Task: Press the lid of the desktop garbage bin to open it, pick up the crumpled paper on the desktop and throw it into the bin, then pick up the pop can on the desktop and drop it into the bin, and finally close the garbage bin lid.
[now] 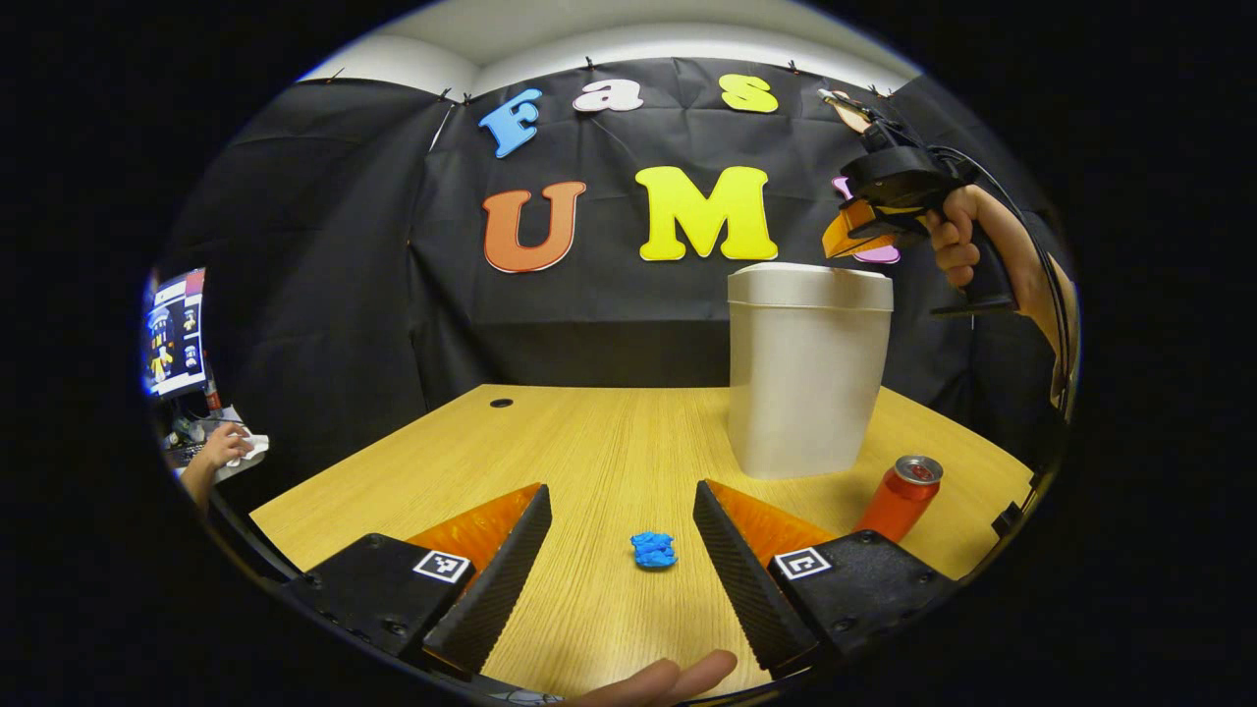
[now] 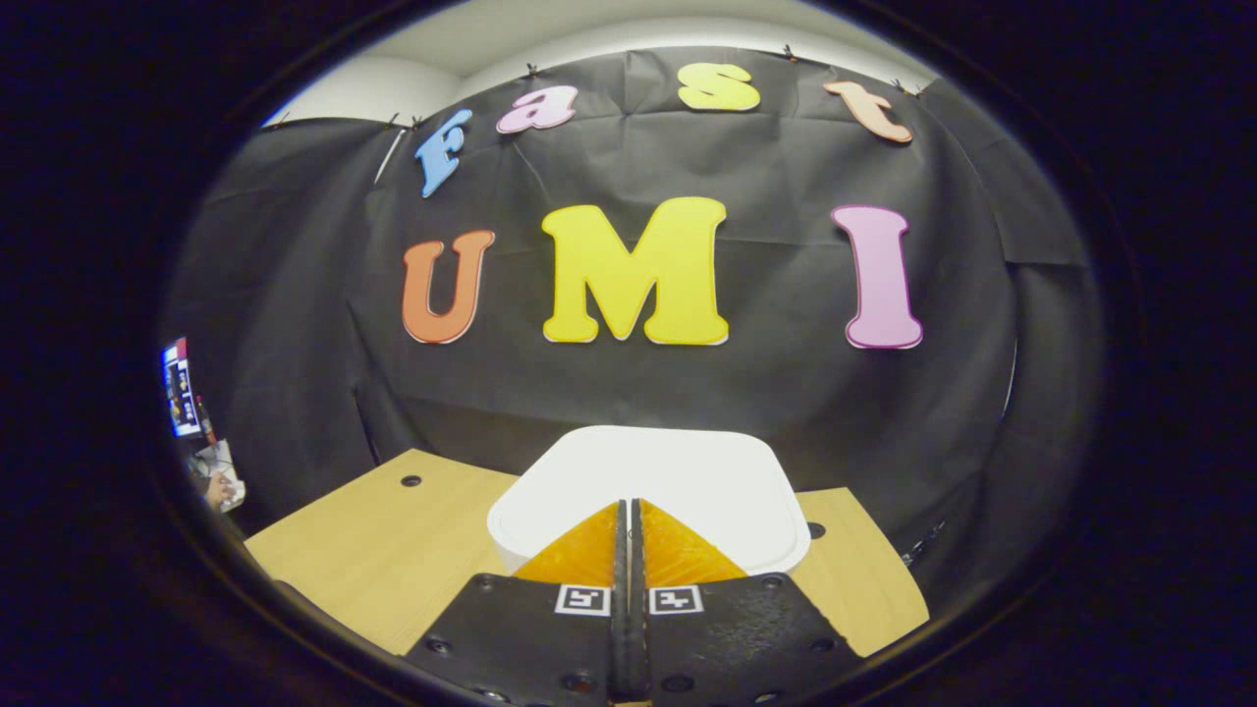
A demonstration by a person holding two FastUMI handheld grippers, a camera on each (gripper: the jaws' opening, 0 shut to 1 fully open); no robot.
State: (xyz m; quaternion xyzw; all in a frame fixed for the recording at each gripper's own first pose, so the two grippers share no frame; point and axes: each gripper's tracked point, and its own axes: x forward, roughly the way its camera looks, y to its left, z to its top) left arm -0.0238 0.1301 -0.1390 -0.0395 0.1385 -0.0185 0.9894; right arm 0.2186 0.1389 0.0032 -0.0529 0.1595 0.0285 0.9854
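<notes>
Right tongs are pressed together, poised above the white lid of the garbage bin. Left tongs are spread, low over the counter, bracketing the blue crumpled paper. Risk: an off-center press may tip the bin or fail to unlatch it. The left gripper view adds the red pop can just beside the bin.

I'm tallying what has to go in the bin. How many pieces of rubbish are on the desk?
2: the crumpled paper lies between the left gripper's open jaws; the pop can stands right of it, beside the bin.
</notes>
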